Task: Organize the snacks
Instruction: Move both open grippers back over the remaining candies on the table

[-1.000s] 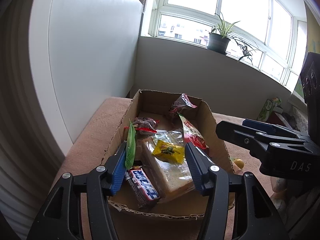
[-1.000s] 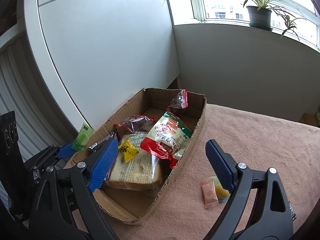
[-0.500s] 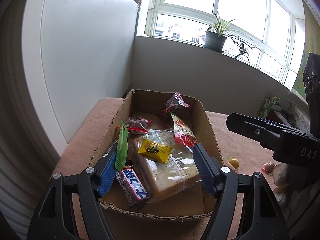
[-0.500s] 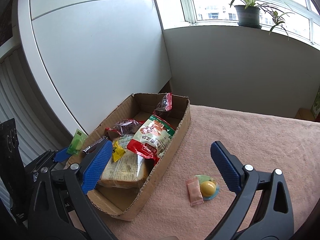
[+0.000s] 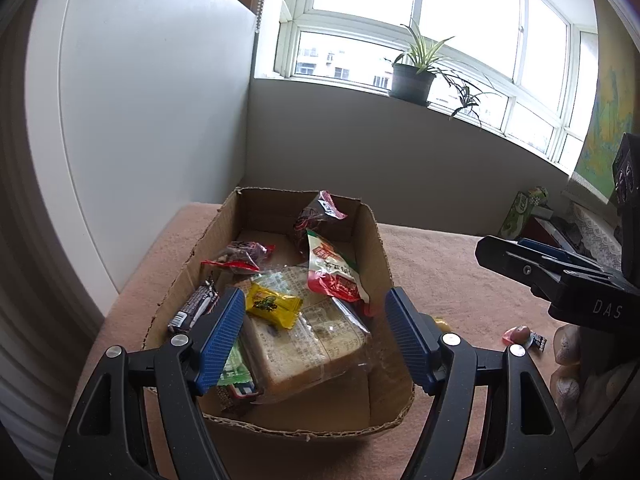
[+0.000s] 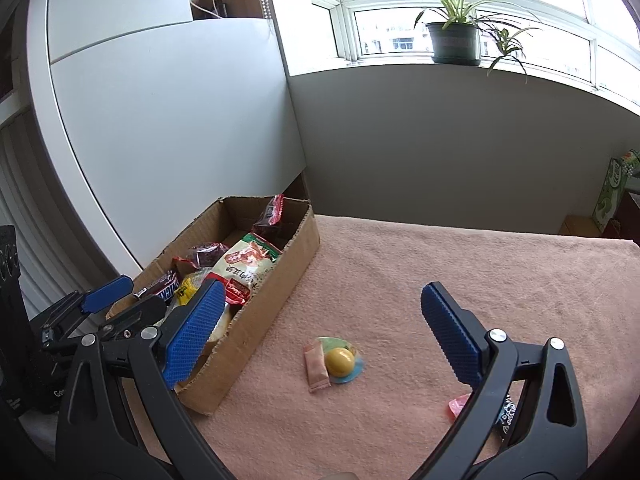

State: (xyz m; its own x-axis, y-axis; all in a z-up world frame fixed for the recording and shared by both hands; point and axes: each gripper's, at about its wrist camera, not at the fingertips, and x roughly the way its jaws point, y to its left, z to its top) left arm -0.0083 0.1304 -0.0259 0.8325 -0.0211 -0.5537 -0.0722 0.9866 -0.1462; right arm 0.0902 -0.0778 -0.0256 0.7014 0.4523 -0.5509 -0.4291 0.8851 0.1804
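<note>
Snacks, a yellow jelly cup [image 6: 339, 361] and pink sachet [image 6: 316, 367], lie touching between the empty, wide-open right gripper [image 6: 316, 330]; closing carelessly could pinch both. Left gripper [image 5: 314, 342] gapes empty.

This looks like a room in a home: a wide bay window [image 6: 460, 8] at the far side has a potted spider plant [image 6: 454, 38] on its sill (apartment blocks show outside), white cabinet panels [image 6: 160, 132] stand at left, and a peach towel-like cloth [image 6: 440, 280] covers the bench.
</note>
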